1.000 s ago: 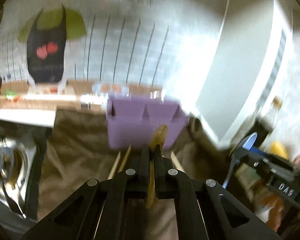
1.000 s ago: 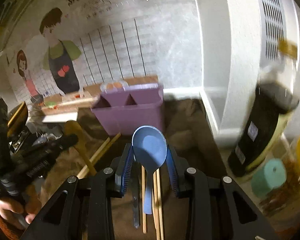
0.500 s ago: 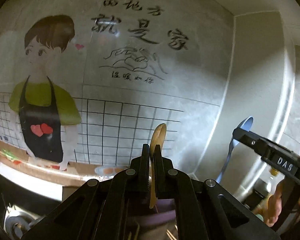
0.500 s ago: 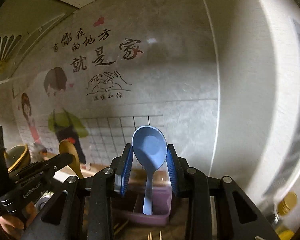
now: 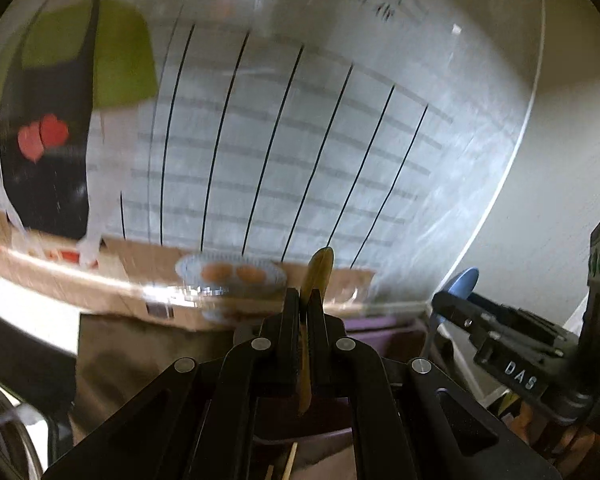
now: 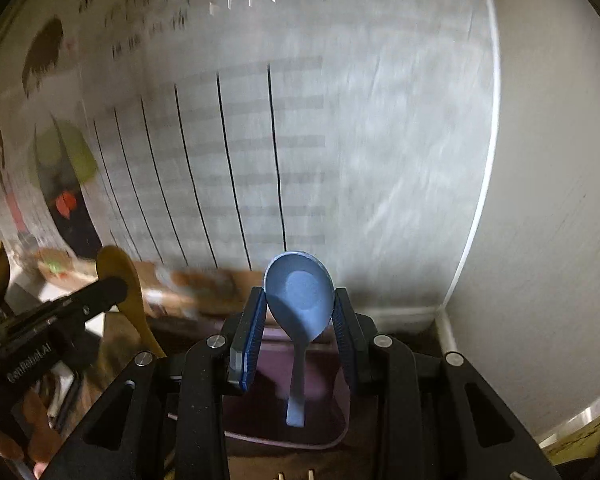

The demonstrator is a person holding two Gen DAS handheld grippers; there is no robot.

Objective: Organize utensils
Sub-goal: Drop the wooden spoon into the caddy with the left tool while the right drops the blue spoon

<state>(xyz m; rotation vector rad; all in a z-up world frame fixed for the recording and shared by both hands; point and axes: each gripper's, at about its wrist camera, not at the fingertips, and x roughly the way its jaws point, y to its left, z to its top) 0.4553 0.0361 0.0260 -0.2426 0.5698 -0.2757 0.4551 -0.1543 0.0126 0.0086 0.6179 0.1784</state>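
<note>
My left gripper (image 5: 304, 304) is shut on a yellow-brown spoon (image 5: 318, 276), seen edge-on, bowl up, handle hanging down over the purple utensil holder (image 5: 384, 326). My right gripper (image 6: 299, 300) is shut on a blue spoon (image 6: 300, 292), bowl up, handle pointing down into the purple holder (image 6: 284, 420) just below. The right gripper with the blue spoon (image 5: 462, 282) shows at the right of the left wrist view. The left gripper with the yellow spoon (image 6: 120, 284) shows at the left of the right wrist view.
A tiled wall with a cartoon mural (image 5: 60, 100) stands close behind. A brown cloth (image 5: 140, 352) covers the counter. Wooden chopsticks (image 5: 290, 460) lie below the holder. A white wall corner (image 6: 540, 200) is at the right.
Both grippers have tilted down from facing the upper wall; the purple holder is now right under both spoons. Both views are motion-blurred.
</note>
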